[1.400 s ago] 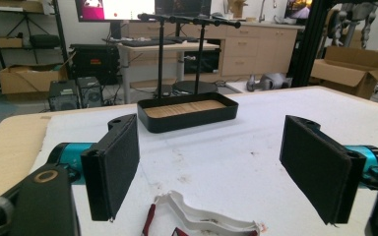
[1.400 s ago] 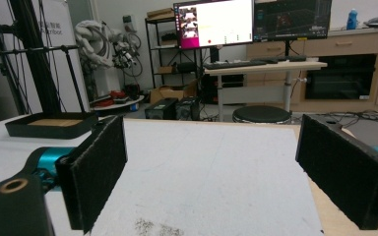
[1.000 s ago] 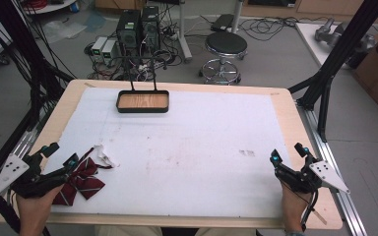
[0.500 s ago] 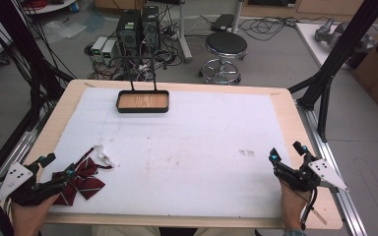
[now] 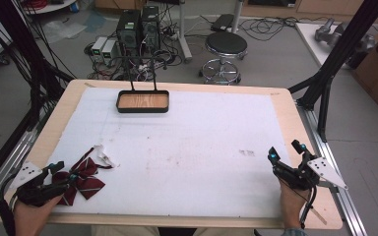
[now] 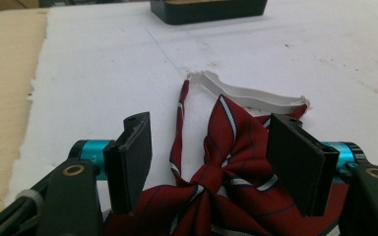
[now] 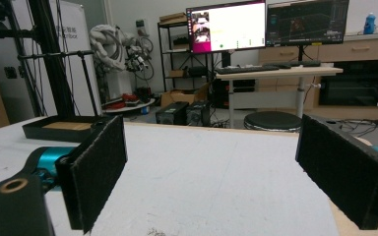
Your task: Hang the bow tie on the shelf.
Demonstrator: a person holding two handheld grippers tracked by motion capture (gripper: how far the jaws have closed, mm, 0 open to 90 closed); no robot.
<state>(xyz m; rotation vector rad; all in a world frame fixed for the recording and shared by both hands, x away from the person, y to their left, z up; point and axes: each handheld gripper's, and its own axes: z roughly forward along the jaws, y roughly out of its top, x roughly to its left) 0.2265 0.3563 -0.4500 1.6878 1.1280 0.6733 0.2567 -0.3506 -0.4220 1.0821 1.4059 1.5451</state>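
Illumination was even and diffuse from overhead; the white surface (image 5: 192, 147) appeared bright without harsh glare. Shadows near the dark tray (image 5: 143, 102) were faint and short. The high view was slightly soft. In the right gripper view, monitors (image 7: 226, 24) beyond the tray glowed, nearly overexposed.

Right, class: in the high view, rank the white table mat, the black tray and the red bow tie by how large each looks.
1. White table mat, by far the largest.
2. Black tray and red bow tie: these look about alike. The bow tie lies nearer the camera, so which is really bigger is unsure.
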